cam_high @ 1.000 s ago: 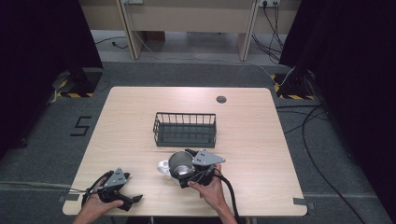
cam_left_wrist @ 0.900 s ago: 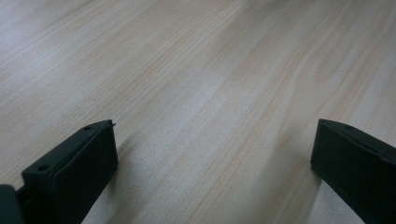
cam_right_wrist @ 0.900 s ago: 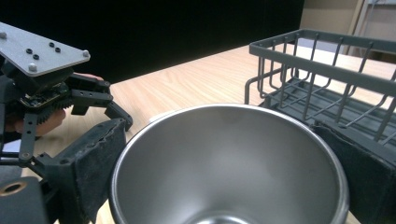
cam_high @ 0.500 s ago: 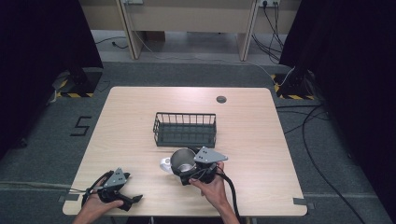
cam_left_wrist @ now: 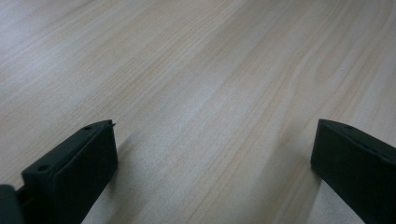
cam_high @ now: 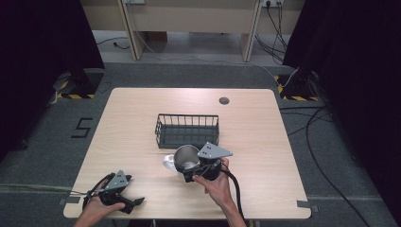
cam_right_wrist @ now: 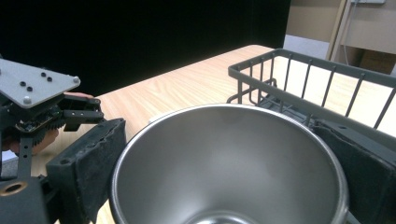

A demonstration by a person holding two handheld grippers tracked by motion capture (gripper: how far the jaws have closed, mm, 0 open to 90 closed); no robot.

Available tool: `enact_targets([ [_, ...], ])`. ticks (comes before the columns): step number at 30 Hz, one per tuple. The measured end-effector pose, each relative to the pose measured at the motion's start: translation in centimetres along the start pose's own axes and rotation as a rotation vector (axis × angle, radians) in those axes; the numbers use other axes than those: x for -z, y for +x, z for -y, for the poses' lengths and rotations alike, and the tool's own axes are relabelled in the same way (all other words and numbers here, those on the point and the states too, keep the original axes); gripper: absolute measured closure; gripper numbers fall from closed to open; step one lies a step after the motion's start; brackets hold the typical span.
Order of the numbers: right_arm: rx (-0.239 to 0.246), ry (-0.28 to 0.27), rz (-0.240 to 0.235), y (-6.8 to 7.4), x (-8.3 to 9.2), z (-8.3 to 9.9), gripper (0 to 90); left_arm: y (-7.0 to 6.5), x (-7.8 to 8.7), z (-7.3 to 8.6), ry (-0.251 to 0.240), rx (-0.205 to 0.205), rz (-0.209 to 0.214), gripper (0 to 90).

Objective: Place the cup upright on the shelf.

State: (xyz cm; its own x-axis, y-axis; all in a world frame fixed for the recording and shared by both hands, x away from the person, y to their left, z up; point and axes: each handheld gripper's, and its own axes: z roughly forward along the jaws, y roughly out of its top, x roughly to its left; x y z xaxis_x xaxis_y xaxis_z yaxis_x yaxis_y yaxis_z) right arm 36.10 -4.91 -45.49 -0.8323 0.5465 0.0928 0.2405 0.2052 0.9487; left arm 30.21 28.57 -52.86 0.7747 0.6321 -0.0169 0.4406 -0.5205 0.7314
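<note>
Cup sits clamped in the right claw, raised above the table near its front edge. At far left, the left claw rests wide open on bare wood. A white object lies just left of the cup. Behind the cup stands the wire basket, close by.

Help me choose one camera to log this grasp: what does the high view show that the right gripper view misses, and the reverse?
High view alone: the whole table, a white object beside the steel cup, the floor around it.

Right gripper view alone: the cup's shiny inside, both fingers pressed on its outer wall.

Shared: the cup, the wire basket behind it, the left gripper, the right gripper.
</note>
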Motion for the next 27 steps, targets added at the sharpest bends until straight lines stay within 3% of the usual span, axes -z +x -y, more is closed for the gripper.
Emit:
enact_targets([
  [27, -0.001, -0.005, 0.001, -0.9, 0.7, -5.0, 6.1, 0.0, 0.0, 0.0, 0.001, -0.003, 0.0, 0.0],
])
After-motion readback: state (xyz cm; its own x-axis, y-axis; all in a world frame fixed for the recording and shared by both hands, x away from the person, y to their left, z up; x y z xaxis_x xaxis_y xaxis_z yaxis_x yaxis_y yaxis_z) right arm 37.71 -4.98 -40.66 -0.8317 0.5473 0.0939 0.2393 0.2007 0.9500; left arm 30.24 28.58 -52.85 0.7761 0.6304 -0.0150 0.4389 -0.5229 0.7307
